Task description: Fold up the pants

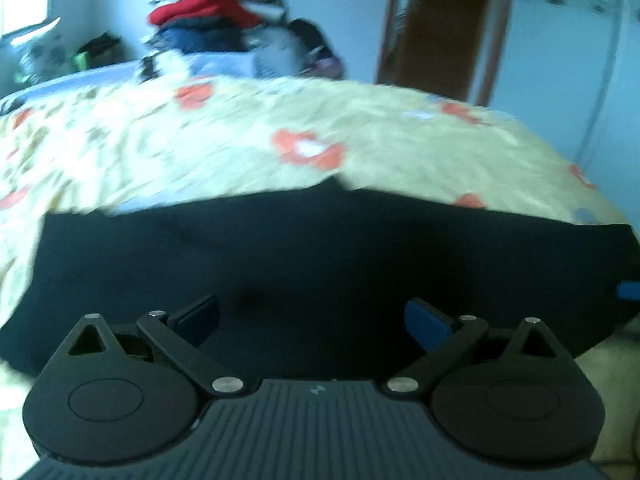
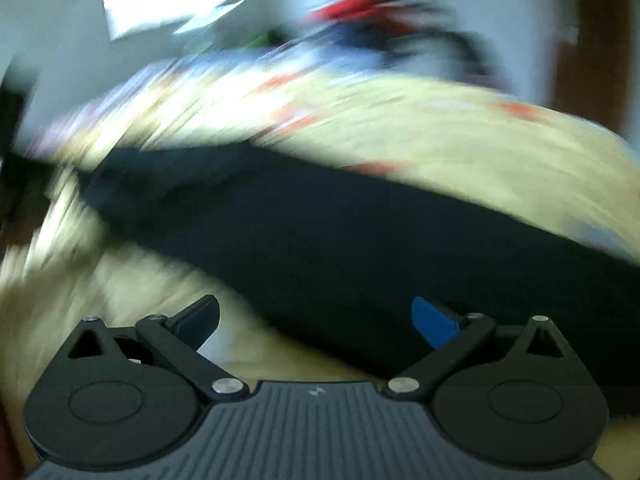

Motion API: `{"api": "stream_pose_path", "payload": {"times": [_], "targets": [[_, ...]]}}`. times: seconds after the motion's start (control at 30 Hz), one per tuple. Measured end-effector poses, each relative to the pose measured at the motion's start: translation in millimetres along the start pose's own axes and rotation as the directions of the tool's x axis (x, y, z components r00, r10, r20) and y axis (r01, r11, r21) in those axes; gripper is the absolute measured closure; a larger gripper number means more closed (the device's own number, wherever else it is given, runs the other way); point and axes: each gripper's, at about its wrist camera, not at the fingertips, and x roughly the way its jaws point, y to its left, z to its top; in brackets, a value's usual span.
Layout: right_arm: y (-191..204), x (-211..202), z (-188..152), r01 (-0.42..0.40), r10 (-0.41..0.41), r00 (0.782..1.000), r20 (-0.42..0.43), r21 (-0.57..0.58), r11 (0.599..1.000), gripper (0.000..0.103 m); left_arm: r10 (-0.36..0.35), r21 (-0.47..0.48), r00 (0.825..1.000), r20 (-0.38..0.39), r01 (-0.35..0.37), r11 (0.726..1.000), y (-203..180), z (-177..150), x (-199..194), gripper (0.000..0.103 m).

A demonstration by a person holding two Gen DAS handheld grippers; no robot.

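1. A bed with a yellow floral cover fills both views.
2. Black pants lie flat across its near part.
3. A clothes pile sits at the far edge.
4. The left gripper is spread wide above the pants, holding nothing.
5. The right gripper, also wide and empty, seems to straddle the pants' edge; blur hides detail.

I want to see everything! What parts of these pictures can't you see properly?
- Black pants: near edge hidden behind the left gripper, left wrist view.
- Clothes pile: blurred, single items unclear.
- Right wrist view: motion blur smears the pants' outline and the floral bedspread; right gripper open.
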Motion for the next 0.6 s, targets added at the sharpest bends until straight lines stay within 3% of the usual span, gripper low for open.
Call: {"api": "stream_pose_path", "payload": {"times": [0.07, 0.13, 0.2, 0.27, 0.3, 0.37, 0.5, 0.6], "targets": [[-54, -32, -13, 0.106, -0.130, 0.989, 0.071, 0.274, 0.956, 0.000, 0.000, 0.061, 1.000, 0.002, 0.000, 0.998, -24, 2, 11, 0.002], [-108, -66, -37, 0.127, -0.226, 0.967, 0.117, 0.548, 0.827, 0.000, 0.012, 0.110, 1.000, 0.004, -0.012, 0.994, -42, -3, 20, 0.002], [-154, -94, -68, 0.045, -0.260, 0.951, 0.168, 0.757, 0.652, 0.000, 0.025, 0.138, 1.000, -0.007, -0.023, 0.990, -54, -11, 27, 0.002], [-182, -106, -94, -0.102, -0.234, 0.936, 0.261, 0.842, 0.530, 0.000, 0.023, 0.146, 0.999, -0.031, -0.018, 0.989, -59, -19, 35, 0.002], [-190, -109, -100, -0.162, -0.221, 0.924, 0.311, 0.845, 0.509, 0.000, 0.024, 0.145, 0.999, -0.035, -0.019, 0.989, -60, -23, 37, 0.001], [-198, -103, -97, -0.194, -0.203, 0.922, 0.330, 0.847, 0.495, 0.000, 0.034, 0.150, 0.999, -0.011, -0.032, 0.988, -62, -29, 34, 0.000], [-204, -79, -78, -0.169, -0.201, 0.926, 0.321, 0.825, 0.539, 0.000, 0.033, 0.144, 0.999, -0.014, -0.030, 0.989, -60, -28, 36, 0.000], [-207, -77, -72, -0.160, -0.240, 0.912, 0.332, 0.828, 0.537, 0.000, 0.037, 0.144, 0.999, -0.005, -0.035, 0.989, -60, -28, 36, 0.000]]}}
